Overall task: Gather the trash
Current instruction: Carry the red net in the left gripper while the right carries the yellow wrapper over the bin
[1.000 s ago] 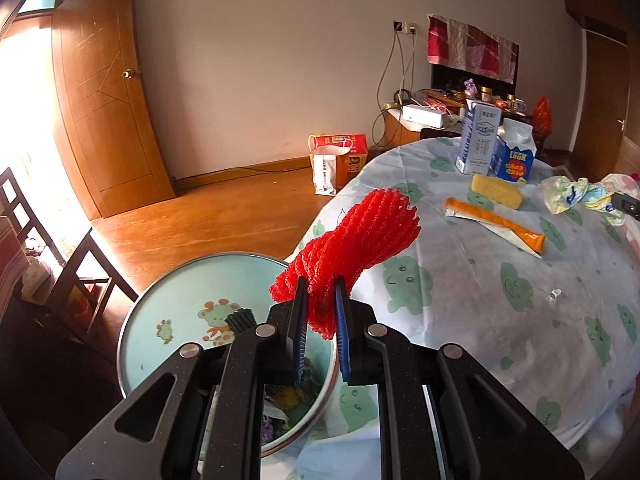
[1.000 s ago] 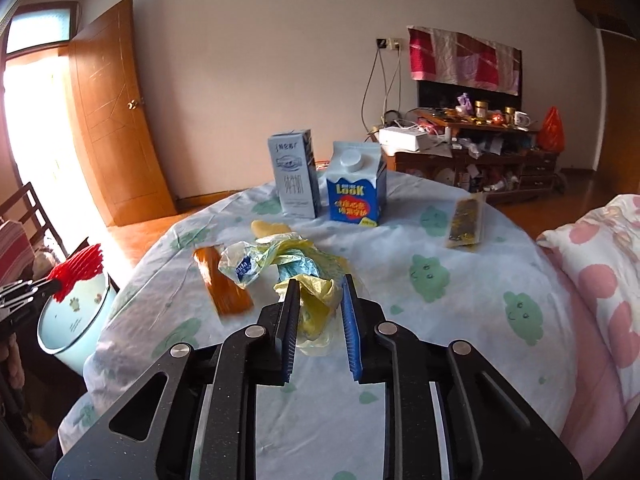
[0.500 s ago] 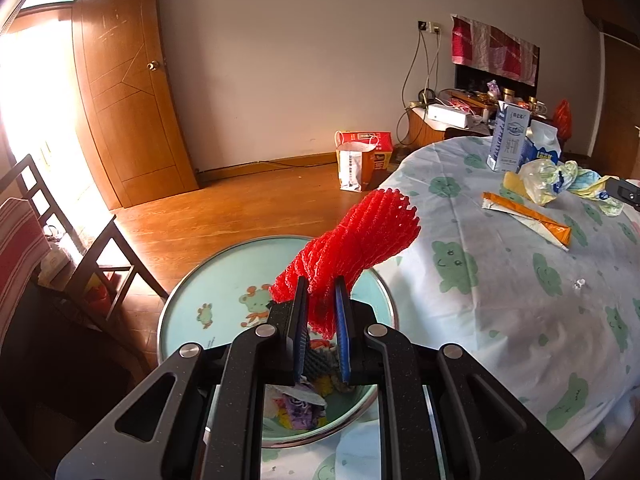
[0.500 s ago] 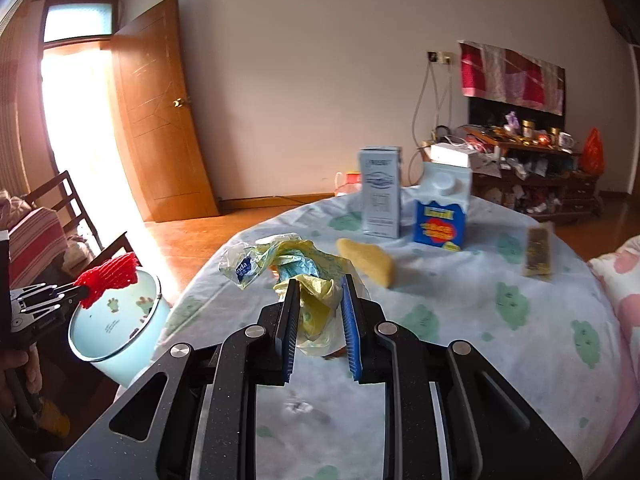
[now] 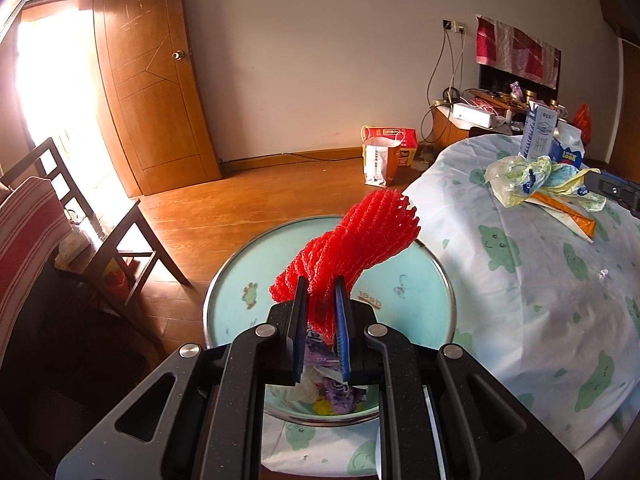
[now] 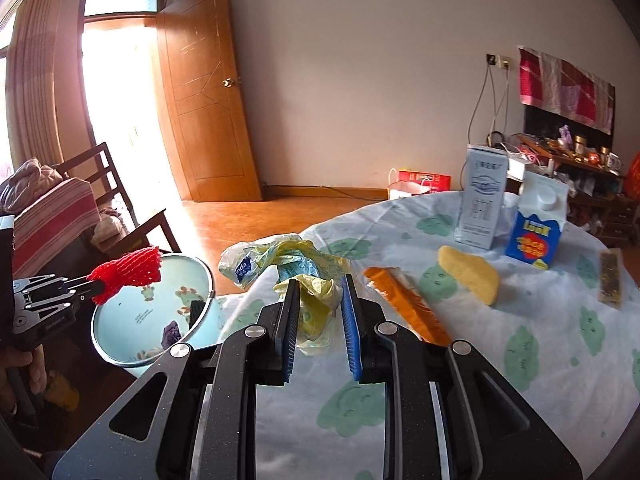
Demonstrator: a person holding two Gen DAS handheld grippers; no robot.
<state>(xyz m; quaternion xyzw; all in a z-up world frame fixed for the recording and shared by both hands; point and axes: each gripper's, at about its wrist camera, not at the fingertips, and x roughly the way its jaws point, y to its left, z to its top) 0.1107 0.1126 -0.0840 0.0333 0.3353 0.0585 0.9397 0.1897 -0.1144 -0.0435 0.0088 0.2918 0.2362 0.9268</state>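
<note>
My left gripper (image 5: pixel 320 292) is shut on a red foam fruit net (image 5: pixel 352 236) and holds it above the light blue trash bin (image 5: pixel 444 280), which has wrappers in its bottom. The net (image 6: pixel 128 272) and bin (image 6: pixel 120 316) also show in the right wrist view. My right gripper (image 6: pixel 319 292) is shut on crumpled yellow and blue plastic bags (image 6: pixel 288 264) and holds them above the table's left part, toward the bin. The bags also show in the left wrist view (image 5: pixel 532 178).
On the round table with a green-print cloth (image 6: pixel 520 352) lie an orange wrapper (image 6: pixel 404 304), a yellow sponge (image 6: pixel 472 280), a dark snack bar (image 6: pixel 610 276) and two cartons (image 6: pixel 484 200) (image 6: pixel 538 224). A wooden chair (image 5: pixel 80 224) stands left of the bin.
My left gripper has carried the red net leftward off the table to above the bin. My right gripper has lifted the plastic bags and moved them left toward the bin.
</note>
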